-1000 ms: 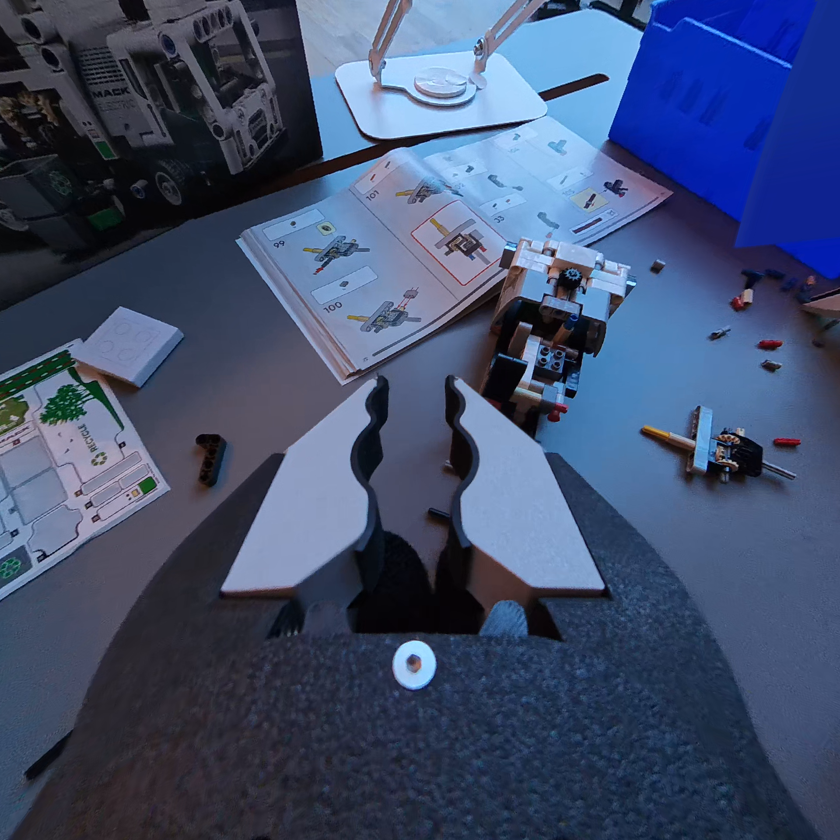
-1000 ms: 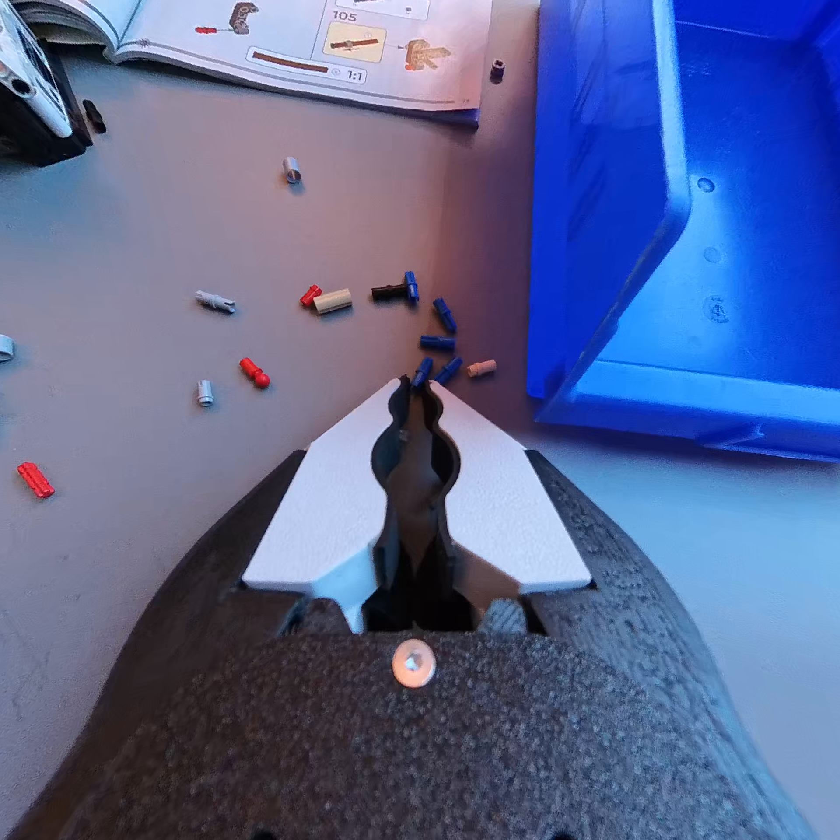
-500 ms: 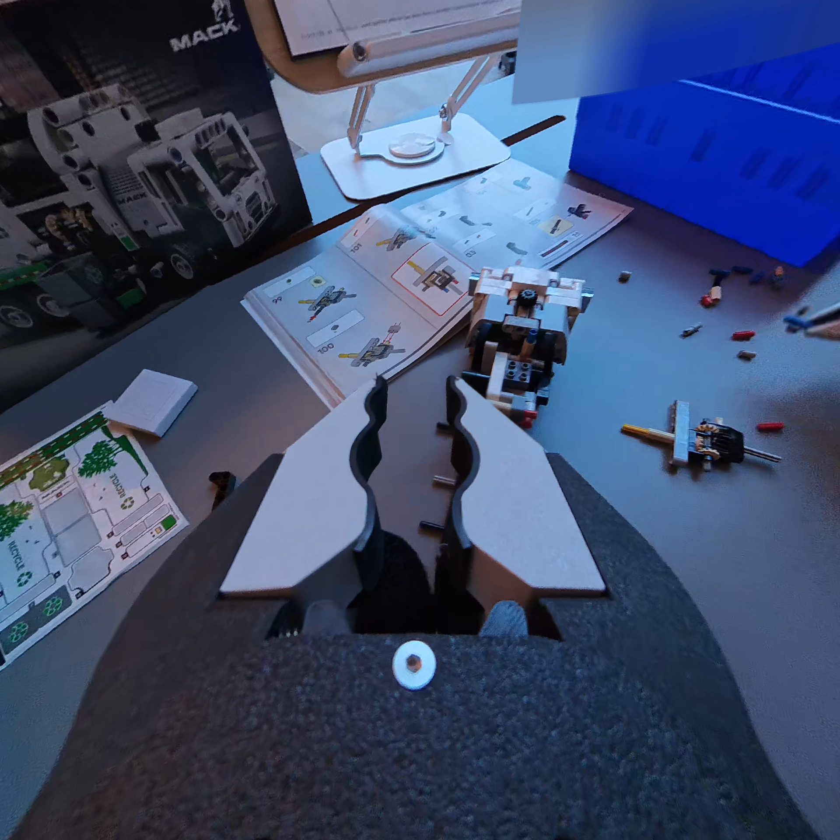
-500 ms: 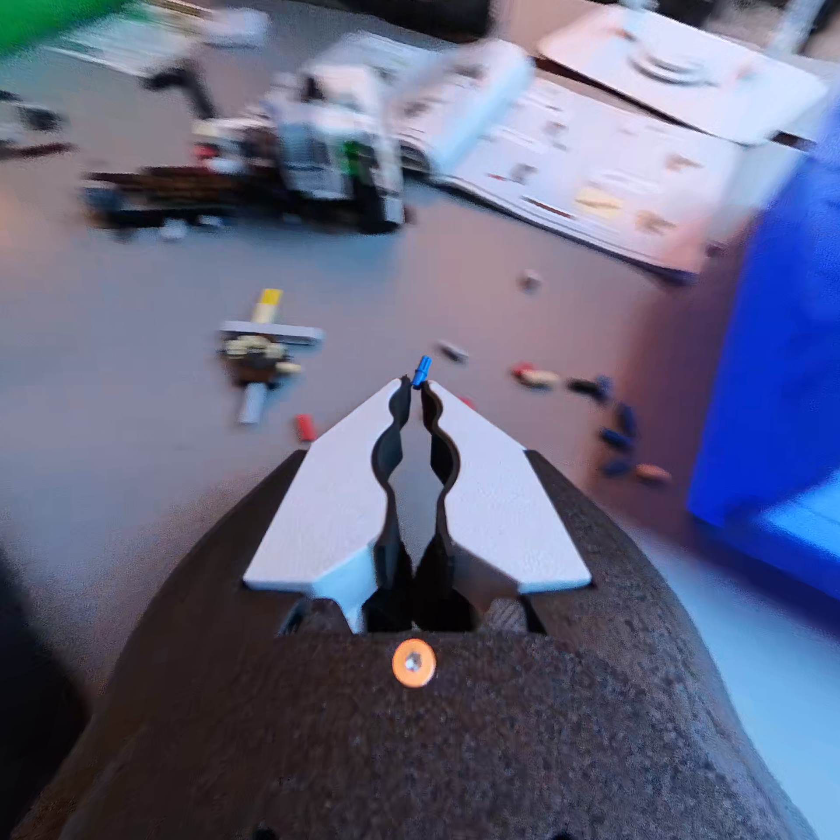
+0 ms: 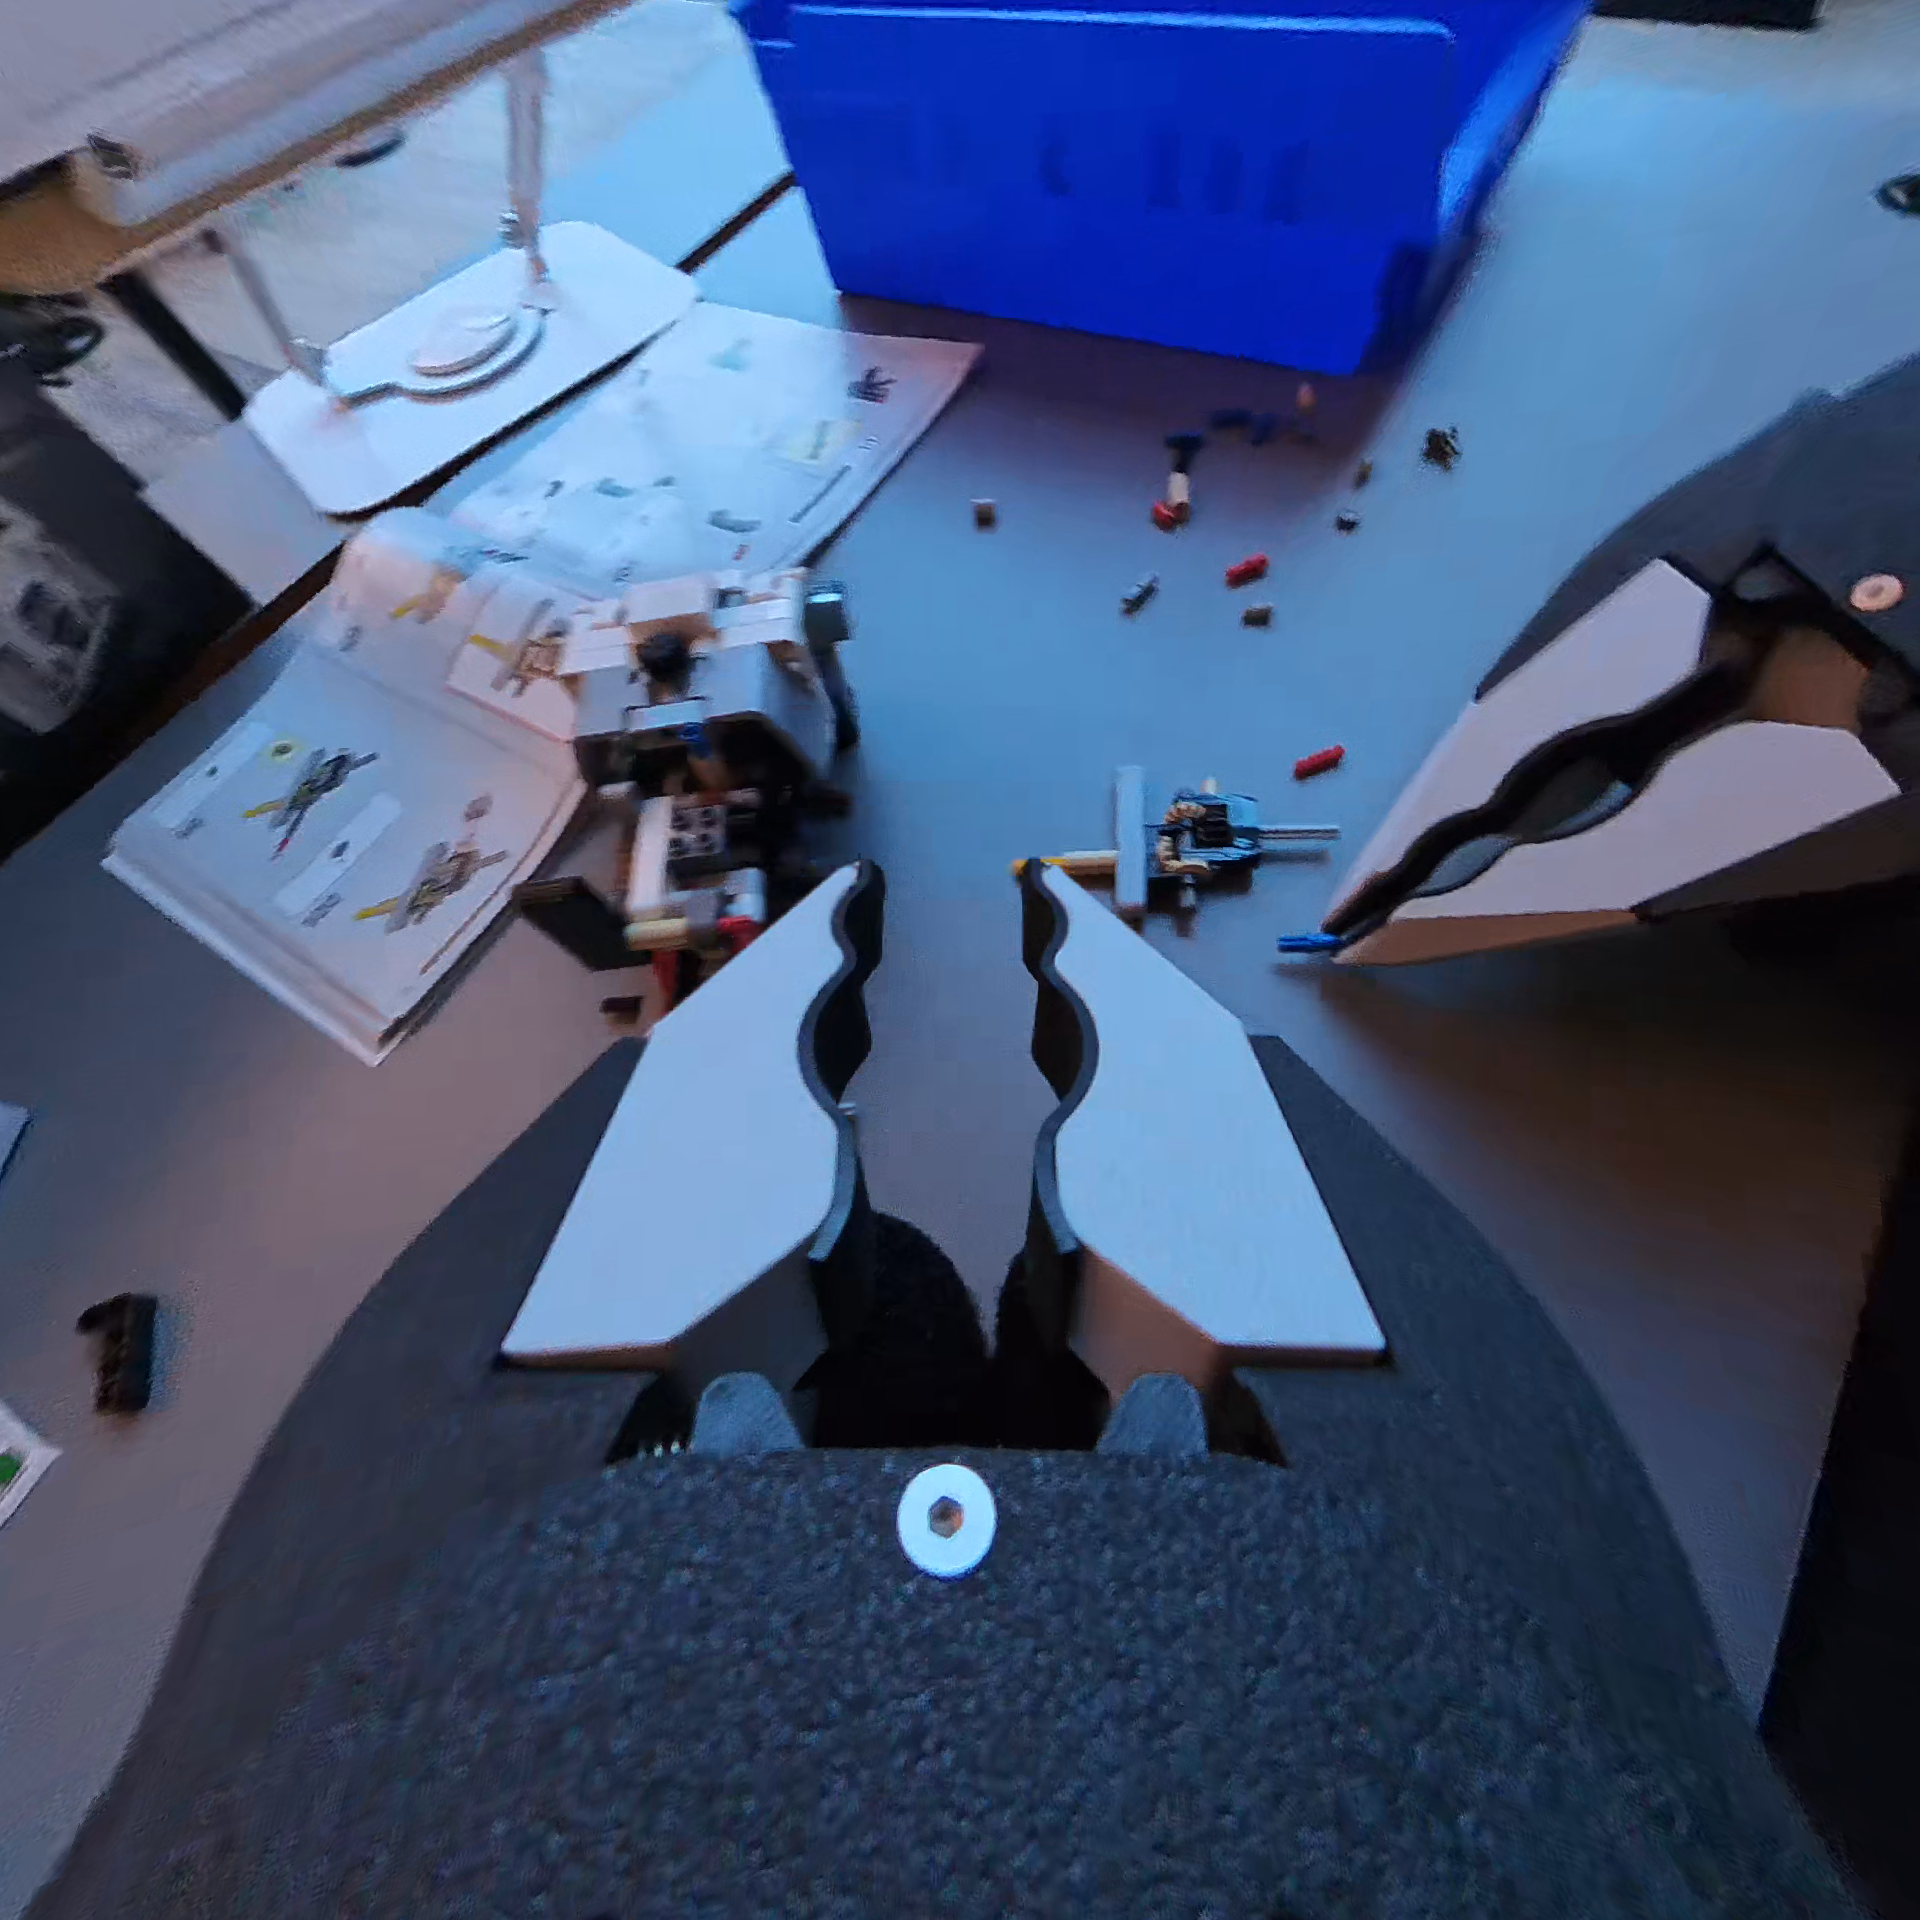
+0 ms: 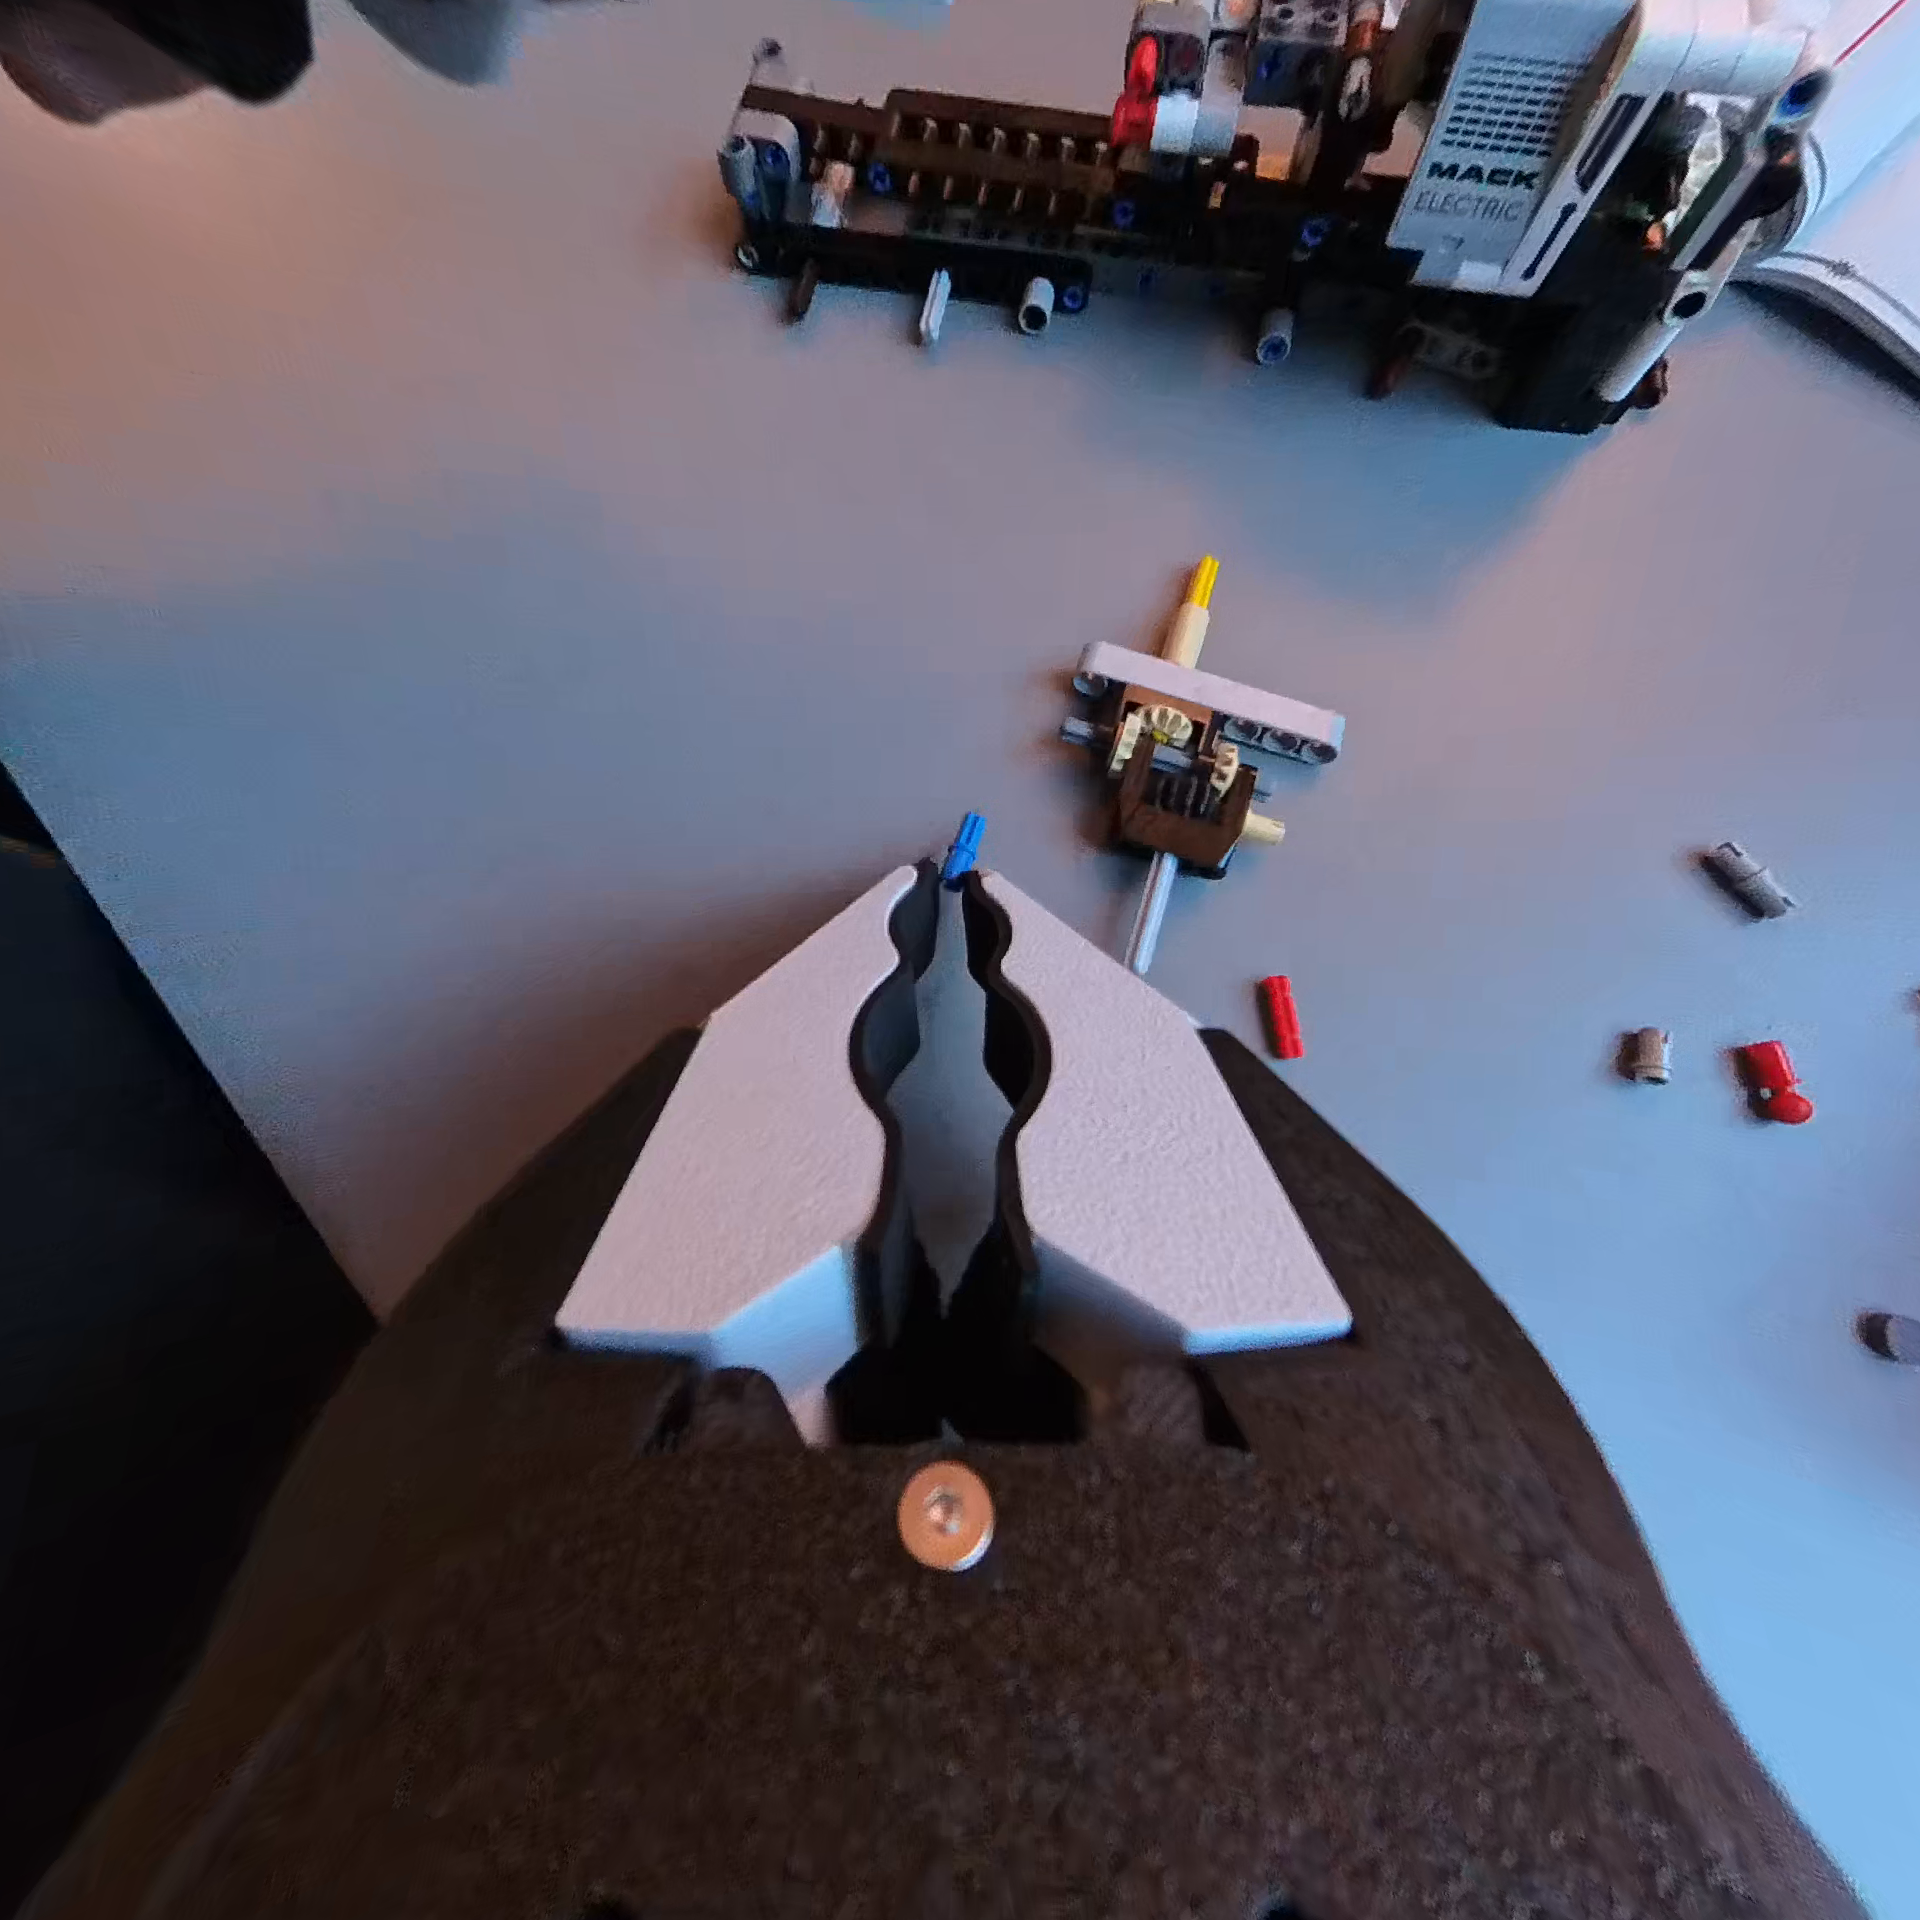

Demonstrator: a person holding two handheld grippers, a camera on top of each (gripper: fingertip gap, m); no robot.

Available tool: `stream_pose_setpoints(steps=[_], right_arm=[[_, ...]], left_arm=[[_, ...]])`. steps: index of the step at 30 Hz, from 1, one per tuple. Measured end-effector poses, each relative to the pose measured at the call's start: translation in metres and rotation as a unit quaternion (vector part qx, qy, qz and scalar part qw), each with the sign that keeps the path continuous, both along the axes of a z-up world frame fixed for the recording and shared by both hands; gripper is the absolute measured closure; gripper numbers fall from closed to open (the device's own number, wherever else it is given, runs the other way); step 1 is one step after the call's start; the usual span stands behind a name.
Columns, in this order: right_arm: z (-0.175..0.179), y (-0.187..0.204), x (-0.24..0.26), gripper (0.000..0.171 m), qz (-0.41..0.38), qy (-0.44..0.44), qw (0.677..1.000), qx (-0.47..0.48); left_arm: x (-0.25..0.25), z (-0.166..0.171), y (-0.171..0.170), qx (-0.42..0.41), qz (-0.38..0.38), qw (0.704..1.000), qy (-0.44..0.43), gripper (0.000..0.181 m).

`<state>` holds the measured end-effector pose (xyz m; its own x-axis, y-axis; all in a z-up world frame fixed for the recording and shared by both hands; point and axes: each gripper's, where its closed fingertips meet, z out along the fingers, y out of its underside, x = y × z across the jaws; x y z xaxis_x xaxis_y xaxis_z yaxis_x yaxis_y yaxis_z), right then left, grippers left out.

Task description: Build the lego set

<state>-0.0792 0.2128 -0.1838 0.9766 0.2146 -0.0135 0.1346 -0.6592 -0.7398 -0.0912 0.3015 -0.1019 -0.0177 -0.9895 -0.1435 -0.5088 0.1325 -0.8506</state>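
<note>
Moved: the right hand-held gripper has swung from the loose pins by the blue bin to just beside the small gear assembly.
Right hand-held gripper: pinching a blue pin at its tips.
Left hand-held gripper: spread, holding nothing, above the desk.
Truck build: on the desk, partly on the open manual.

Left tongs parted and empty above the table, right tongs pinched together at the tips
</note>
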Motion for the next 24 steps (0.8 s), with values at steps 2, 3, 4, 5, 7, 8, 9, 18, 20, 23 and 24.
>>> stream_pose_setpoints(steps=[2,3,4,5,7,8,9,18,20,23,24], right_arm=[[-0.002,0.000,-0.002,0.167,0.002,-0.006,1.000,0.003],[-0.004,0.000,-0.001,0.167,-0.001,-0.014,1.000,0.000],[-0.005,0.000,-0.001,0.167,-0.001,-0.020,1.000,-0.002],[-0.005,0.000,-0.001,0.167,-0.002,-0.023,1.000,0.004],[-0.004,-0.001,-0.001,0.164,-0.002,-0.021,1.000,0.006],[-0.001,-0.001,-0.001,0.158,-0.003,-0.010,1.000,0.013],[0.006,-0.003,0.000,0.154,-0.007,0.004,1.000,0.025],[0.003,-0.021,0.077,0.158,-0.079,-0.074,0.994,0.030],[-0.003,-0.019,0.077,0.161,-0.067,-0.095,0.993,0.025],[-0.001,-0.021,0.071,0.162,-0.050,-0.085,0.995,0.026],[0.001,-0.022,0.066,0.162,-0.044,-0.068,0.996,0.033]], left_arm=[[0.005,-0.013,-0.014,0.003,-0.035,0.999,0.022,0.154],[0.008,-0.021,-0.020,-0.003,-0.051,0.998,0.039,0.153],[0.012,-0.029,-0.027,-0.013,-0.069,0.996,0.058,0.151],[0.015,-0.037,-0.034,-0.024,-0.085,0.993,0.075,0.147],[0.022,-0.055,-0.043,-0.042,-0.105,0.988,0.110,0.138],[0.025,-0.065,-0.044,-0.045,-0.106,0.986,0.125,0.135],[0.029,-0.073,-0.044,-0.047,-0.103,0.984,0.138,0.132],[0.048,-0.077,-0.057,-0.140,-0.078,0.981,0.113,0.124],[0.051,-0.079,-0.057,-0.137,-0.072,0.981,0.117,0.125],[0.052,-0.083,-0.054,-0.113,-0.063,0.983,0.130,0.123],[0.050,-0.083,-0.053,-0.108,-0.059,0.984,0.131,0.122]])
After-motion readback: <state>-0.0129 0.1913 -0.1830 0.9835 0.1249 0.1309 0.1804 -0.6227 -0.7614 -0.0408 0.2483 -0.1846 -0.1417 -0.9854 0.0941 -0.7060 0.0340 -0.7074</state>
